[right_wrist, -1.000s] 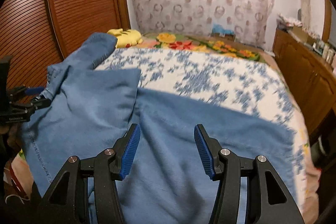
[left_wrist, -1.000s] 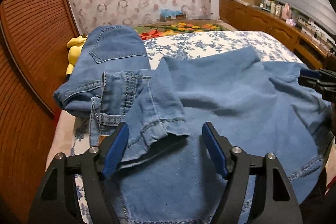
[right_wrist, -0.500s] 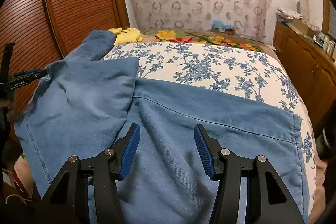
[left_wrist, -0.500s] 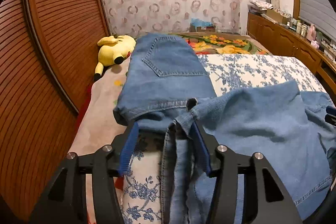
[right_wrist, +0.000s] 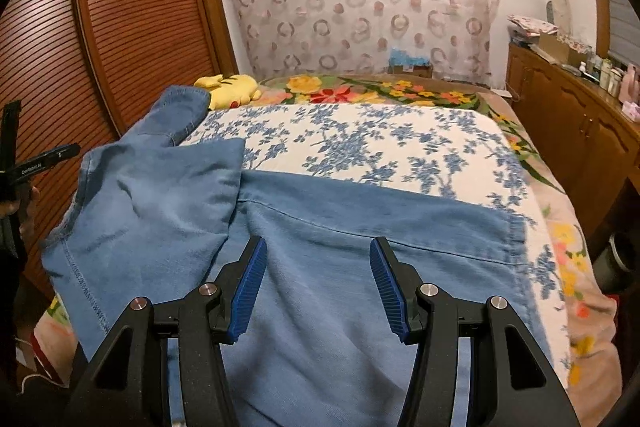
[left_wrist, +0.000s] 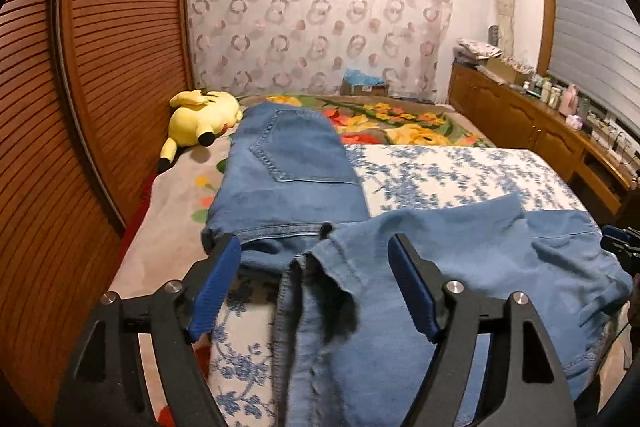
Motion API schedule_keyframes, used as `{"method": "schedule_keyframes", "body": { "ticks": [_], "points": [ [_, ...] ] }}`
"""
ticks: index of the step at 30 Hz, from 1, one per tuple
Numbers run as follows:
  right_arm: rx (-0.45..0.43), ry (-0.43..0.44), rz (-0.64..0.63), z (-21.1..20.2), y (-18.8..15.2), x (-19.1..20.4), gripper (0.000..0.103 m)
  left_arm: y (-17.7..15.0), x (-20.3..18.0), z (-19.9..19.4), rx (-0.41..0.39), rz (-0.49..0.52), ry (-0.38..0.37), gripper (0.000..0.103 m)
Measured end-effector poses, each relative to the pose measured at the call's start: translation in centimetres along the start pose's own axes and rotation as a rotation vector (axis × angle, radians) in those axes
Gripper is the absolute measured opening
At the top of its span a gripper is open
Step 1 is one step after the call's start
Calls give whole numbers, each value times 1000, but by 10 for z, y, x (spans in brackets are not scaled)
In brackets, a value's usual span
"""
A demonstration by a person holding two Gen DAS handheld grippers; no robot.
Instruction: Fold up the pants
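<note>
Warm dim light, fisheye-warped, slight blur

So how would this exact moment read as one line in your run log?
step: folding jeans on bed | left gripper: open over hem | right gripper: open above leg

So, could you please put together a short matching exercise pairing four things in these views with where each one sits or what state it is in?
Things:
1. yellow plush toy
2. jeans
3. left gripper
4. wooden cabinet

Places or states:
A. spread over the blue floral bedspread
B. along the wall on the right of the bed
C. open, with a denim edge lying between its fingers
D. at the far left corner of the bed, beside the slatted wooden doors

Pairs: 1-D, 2-A, 3-C, 4-B
</note>
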State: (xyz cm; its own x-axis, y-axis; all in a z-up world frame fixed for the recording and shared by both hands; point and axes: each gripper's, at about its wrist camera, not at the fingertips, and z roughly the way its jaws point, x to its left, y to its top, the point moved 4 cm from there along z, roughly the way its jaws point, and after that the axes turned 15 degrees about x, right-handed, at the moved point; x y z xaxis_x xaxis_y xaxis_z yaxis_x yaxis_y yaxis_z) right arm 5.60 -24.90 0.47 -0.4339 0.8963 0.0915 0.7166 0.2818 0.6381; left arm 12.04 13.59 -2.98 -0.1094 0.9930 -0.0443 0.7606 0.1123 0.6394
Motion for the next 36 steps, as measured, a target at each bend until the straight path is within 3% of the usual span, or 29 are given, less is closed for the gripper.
{"method": "schedule_keyframes", "body": {
  "ticks": [8,22,36],
  "points": [
    [-37,-51,32,-36,-22,-21,55,-15,-31,-16,-49,10,-33,77],
    [7,-144,148,-60,-70,-64,55,-46,-102,-10,-5,105,-139,77],
    [63,-166,189,-58,-80,-89,55,-63,-149,10,68,174,-176,77]
  ]
}}
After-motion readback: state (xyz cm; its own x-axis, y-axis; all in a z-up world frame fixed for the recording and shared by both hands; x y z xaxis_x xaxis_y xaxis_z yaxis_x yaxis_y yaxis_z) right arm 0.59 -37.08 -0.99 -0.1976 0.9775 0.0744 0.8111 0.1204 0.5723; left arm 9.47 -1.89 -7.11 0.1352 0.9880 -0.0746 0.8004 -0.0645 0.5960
